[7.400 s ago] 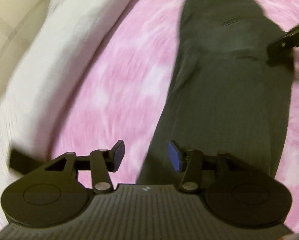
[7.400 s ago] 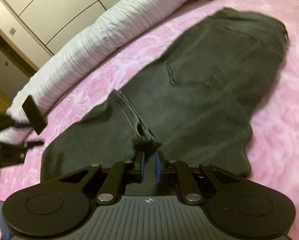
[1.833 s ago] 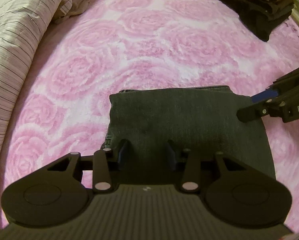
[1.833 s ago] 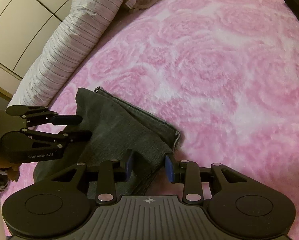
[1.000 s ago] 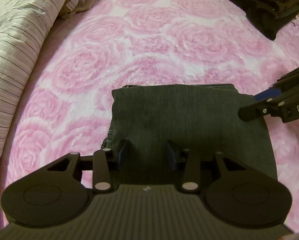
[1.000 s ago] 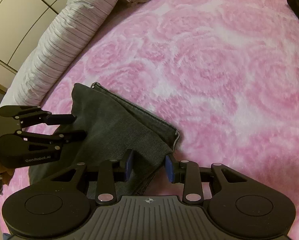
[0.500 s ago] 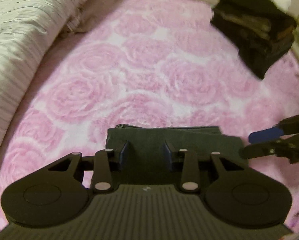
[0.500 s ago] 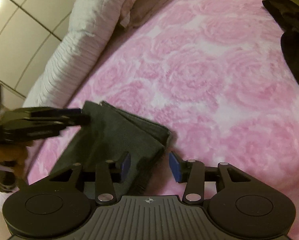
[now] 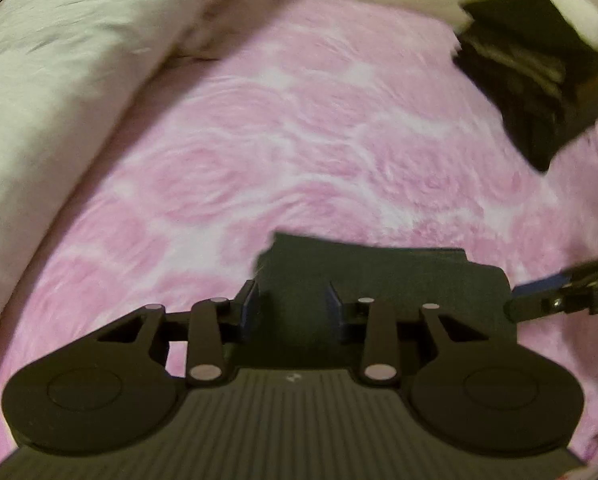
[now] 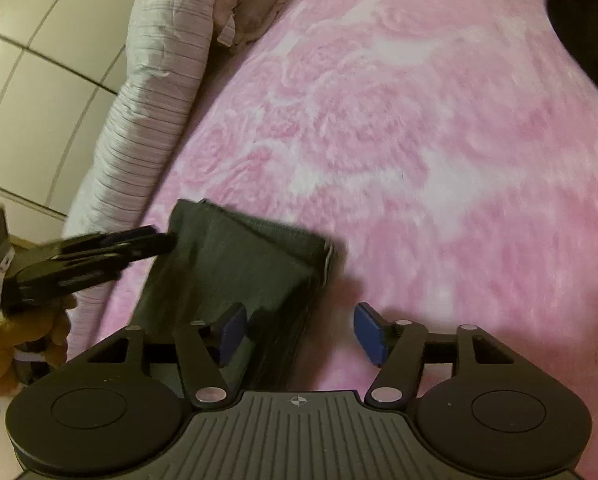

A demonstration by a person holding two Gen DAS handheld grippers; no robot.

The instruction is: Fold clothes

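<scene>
The folded dark grey jeans (image 9: 399, 280) hang a little above the pink rose blanket (image 9: 299, 140). My left gripper (image 9: 293, 308) is shut on their near edge, the thick fold filling the gap between its pads. From the right wrist view, the left gripper (image 10: 171, 240) grips the jeans (image 10: 235, 272) at their left corner. My right gripper (image 10: 301, 334) has its jaws opening wide. The jeans' right edge lies by its left pad, and the right pad stands clear over the blanket. In the left wrist view the right gripper (image 9: 515, 300) sits just off the jeans' right side.
A stack of folded dark clothes (image 9: 539, 80) sits at the far right of the bed. A striped white duvet roll (image 10: 155, 92) and a pillow run along the left side. A hand (image 10: 3, 352) holds the left gripper. Wardrobe panels (image 10: 27, 60) stand beyond.
The right jaws have spread wide and let go of the jeans' edge. The left gripper has risen with the jeans, and both views now look further up the bed.
</scene>
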